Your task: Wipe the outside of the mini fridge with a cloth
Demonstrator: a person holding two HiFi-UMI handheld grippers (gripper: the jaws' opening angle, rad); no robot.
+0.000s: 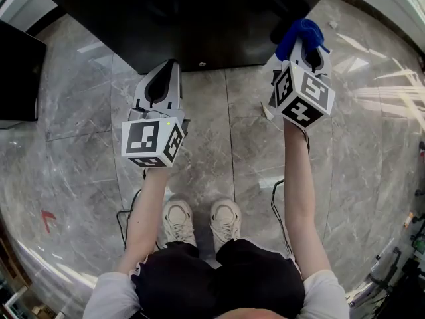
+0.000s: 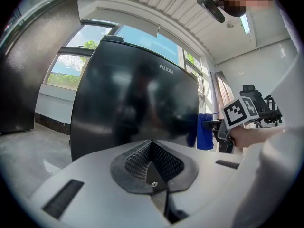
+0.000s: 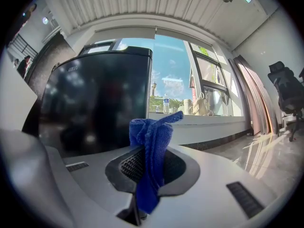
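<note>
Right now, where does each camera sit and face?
Head view: on the head, facing steeply down at floor, fridge; shows arms, shoes, left gripper, right gripper.
Left gripper view: on that gripper, facing the fridge front; own jaws shut, empty.
Right gripper view: on that gripper, facing fridge and window; jaws shut on cloth.
Shared: fridge and cloth, all three.

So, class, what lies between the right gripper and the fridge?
Only the cloth, clamped in the right gripper and sticking out toward the fridge. The right gripper view shows it best.
</note>
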